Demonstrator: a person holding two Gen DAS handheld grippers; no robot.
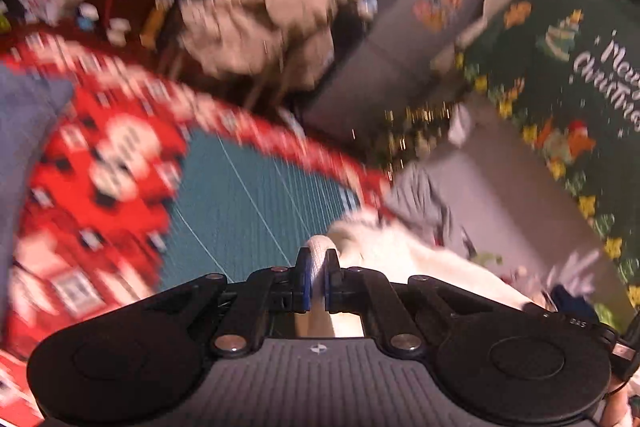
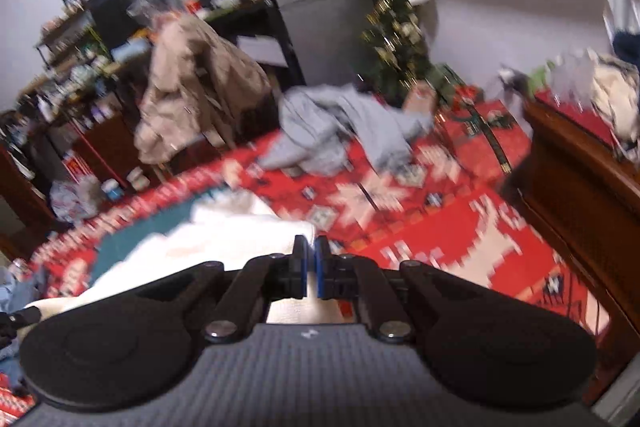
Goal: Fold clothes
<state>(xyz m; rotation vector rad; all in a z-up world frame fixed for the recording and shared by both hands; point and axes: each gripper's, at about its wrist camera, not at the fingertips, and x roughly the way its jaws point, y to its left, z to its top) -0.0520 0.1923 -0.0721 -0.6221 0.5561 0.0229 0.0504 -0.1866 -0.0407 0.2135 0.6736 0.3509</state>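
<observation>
Left wrist view close above red patterned rug, angled down past the gripper, right wrist view likewise, both blurred, sharing rug, beige coat, grey clothes

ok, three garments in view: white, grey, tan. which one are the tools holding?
The white one: both the left tool and the right tool are shut on it. The grey one lies loose on the rug; the tan one hangs further back.
</observation>
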